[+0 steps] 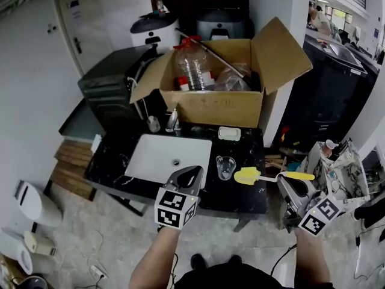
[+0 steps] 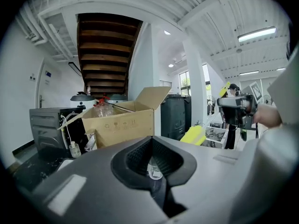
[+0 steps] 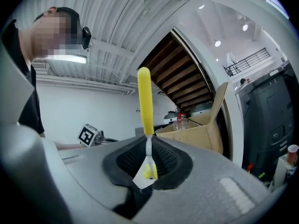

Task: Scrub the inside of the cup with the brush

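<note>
On the counter, the clear cup stands just beyond the left gripper's clenched, empty fingers, likely light, slick and tippy, best pinched at its rim, while the right gripper's fingers clamp the stiff yellow brush, seemingly at its thin neck.

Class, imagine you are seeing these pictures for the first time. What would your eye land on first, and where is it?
The bright yellow brush stands out first: the right gripper is shut on it and holds it over the black counter. Just left of its head a small clear cup stands beside the white sink. Behind them a big open cardboard box fills the back.
</note>
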The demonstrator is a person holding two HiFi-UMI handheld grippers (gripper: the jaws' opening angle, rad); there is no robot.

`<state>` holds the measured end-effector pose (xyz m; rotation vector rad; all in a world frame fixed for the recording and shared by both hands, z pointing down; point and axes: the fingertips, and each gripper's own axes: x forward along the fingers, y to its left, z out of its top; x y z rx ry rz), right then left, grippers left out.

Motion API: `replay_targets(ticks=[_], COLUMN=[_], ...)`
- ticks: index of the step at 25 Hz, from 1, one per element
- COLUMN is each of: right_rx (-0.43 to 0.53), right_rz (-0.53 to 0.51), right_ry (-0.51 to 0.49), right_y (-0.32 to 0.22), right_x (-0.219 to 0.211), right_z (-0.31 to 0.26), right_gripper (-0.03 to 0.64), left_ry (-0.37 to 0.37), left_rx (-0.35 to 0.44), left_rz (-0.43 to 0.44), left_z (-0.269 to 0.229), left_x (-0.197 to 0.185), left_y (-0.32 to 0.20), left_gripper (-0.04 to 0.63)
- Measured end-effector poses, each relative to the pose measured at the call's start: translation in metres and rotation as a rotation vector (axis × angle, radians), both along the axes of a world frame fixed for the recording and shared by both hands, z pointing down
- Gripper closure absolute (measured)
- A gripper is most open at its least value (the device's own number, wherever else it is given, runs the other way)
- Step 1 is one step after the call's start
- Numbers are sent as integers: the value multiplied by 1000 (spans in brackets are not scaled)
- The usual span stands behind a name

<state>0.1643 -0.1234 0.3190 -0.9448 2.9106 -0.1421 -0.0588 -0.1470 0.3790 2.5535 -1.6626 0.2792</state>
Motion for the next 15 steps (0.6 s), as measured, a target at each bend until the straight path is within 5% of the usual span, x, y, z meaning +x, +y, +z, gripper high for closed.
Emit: replay_targets(ticks=[15], right_rx=[9], right_rz=[16], right_ry=[-18], right_y=[2], right_x=[17], right_z=[-6], right_gripper=[580], left_ry=[8], left_rx=[-3], left_rz=[-33], left_z=[4], left_x=[4], left_y=[6], left_gripper=[577])
